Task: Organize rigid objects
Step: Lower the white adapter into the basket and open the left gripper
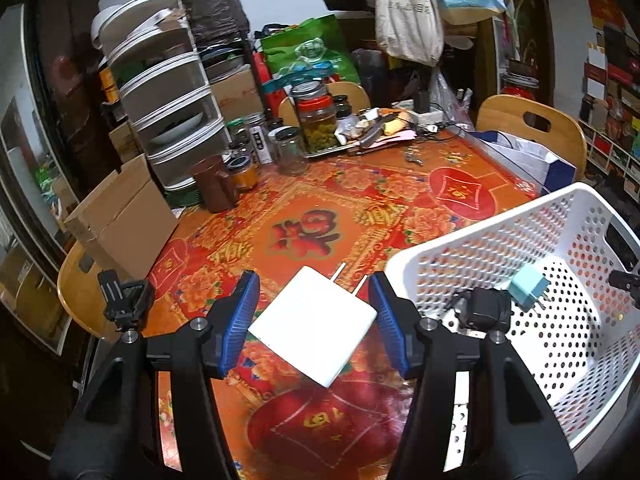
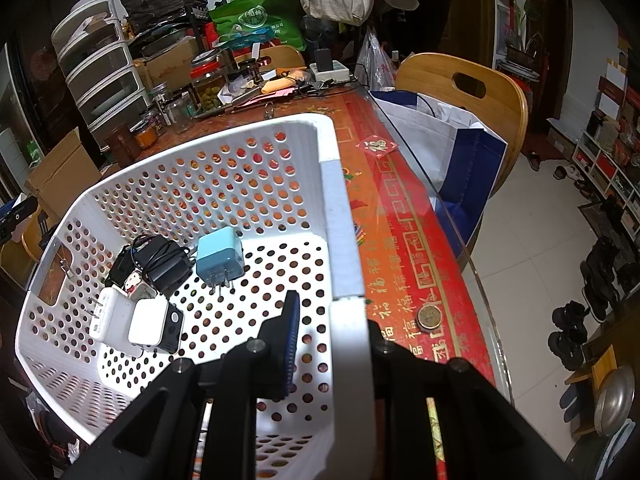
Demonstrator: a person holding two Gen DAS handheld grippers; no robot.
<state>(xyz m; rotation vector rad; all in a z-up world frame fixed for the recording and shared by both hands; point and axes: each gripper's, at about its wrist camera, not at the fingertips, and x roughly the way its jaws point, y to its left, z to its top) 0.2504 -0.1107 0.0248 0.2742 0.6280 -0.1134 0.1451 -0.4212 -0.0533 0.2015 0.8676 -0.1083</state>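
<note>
My left gripper (image 1: 314,318) is shut on a white two-prong charger (image 1: 316,320), held tilted above the red patterned tablecloth (image 1: 304,208), prongs pointing away. To its right stands a white perforated basket (image 1: 480,216). My right gripper (image 2: 332,344) is shut on the basket's near wall (image 2: 340,240); one blue pad sits inside, the other finger is hidden behind the wall. In the basket lie a light blue charger (image 2: 220,258), a black adapter with coiled cable (image 2: 160,264), and white chargers (image 2: 110,316) next to a black one (image 2: 174,326).
Jars (image 1: 316,124), a brown pot (image 1: 214,184) and stacked plastic drawers (image 1: 168,100) crowd the table's far left. A cardboard box (image 1: 120,220) sits on a chair at left. A coin (image 2: 429,317) lies near the glass table edge; a bag (image 2: 452,148) rests on the right chair.
</note>
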